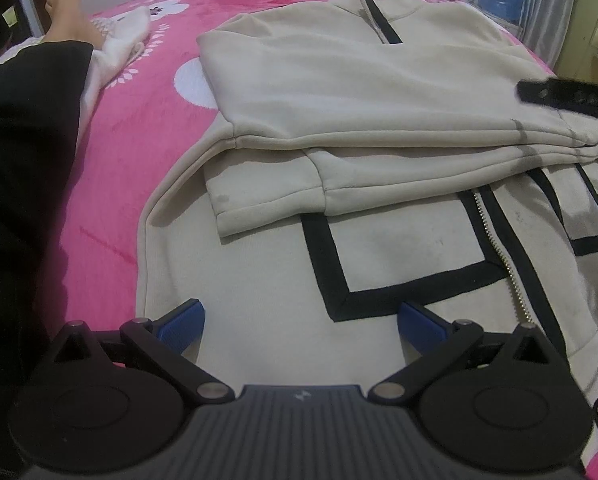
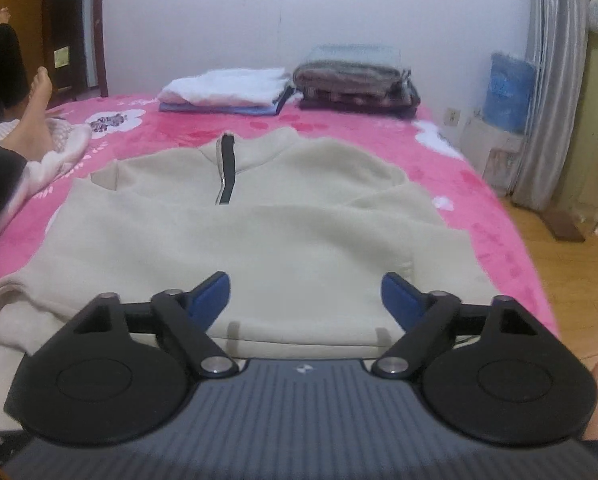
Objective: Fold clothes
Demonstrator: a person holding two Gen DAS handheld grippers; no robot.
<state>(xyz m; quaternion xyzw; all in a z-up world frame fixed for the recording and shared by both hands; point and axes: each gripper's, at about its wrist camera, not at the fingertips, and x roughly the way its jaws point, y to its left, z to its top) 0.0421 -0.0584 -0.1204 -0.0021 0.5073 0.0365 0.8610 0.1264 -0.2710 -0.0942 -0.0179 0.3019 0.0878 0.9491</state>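
Cream zip jacket (image 1: 339, 92) lies flat on the pink blanket (image 1: 139, 128) of the bed, collar end pointing away toward the wall. Sleeves are folded in across the body; one cuff (image 1: 267, 196) rests on the front, just above the black square trim (image 1: 331, 272). Zipper (image 1: 499, 252) runs diagonally thru the lower front in the left wrist view.

Left gripper (image 1: 301, 322): jaws spread wide, nothing between them, blue pads (image 1: 181, 324) over the jacket's hem area w/ the left edge of the garment just beside them. Can't tell if the pads touch the cloth.

Right gripper (image 2: 305, 298): jaws also spread wide, holding nothing, blue pads (image 2: 211, 296) above the folded sleeve layer near the jacket's near edge. Part of this gripper pokes in at the right edge of the left wrist view as a blurred black bar.

Far end of bed: white and blue folded stack (image 2: 223, 92) and, just beside it on the right, a dark plaid folded stack (image 2: 355, 84). At left, a person's bare foot (image 2: 35, 116) and dark trouser leg (image 1: 23, 152) rest on the blanket, well apart from the jacket. Wood floor (image 2: 571, 264) to the right of the bed.
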